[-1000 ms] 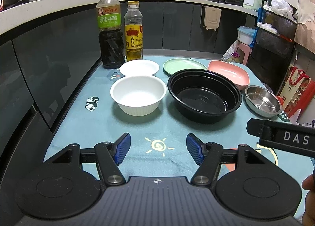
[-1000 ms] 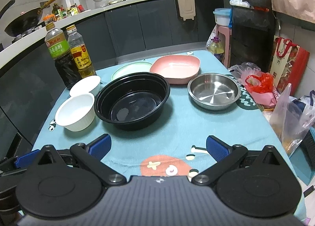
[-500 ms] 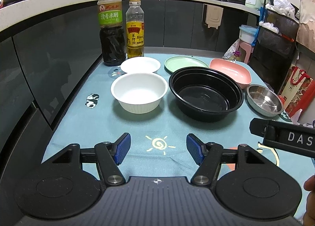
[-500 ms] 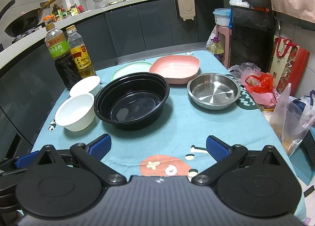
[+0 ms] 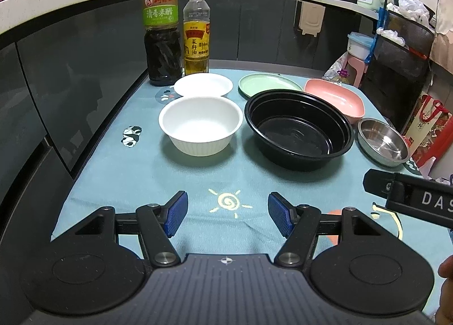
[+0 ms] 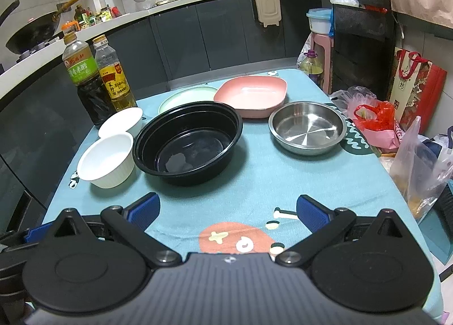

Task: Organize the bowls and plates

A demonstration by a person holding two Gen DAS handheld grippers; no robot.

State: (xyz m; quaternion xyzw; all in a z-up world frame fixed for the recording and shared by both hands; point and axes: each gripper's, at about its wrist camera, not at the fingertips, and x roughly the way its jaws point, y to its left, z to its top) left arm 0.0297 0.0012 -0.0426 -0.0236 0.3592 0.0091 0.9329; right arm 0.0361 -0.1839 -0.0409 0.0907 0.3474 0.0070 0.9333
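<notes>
Fingers (image 5: 177,213) on both grippers are spread wide, nothing gripped; pink dish (image 6: 250,96) is seen rim-up, long axis running across the bench (image 6: 254,183).

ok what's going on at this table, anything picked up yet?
Nothing yet. The left gripper and right gripper are both open and empty, held over the near edge of the table. The white bowl, black bowl, steel dish, pink dish, green plate and white plate all sit separately, unstacked.
</notes>
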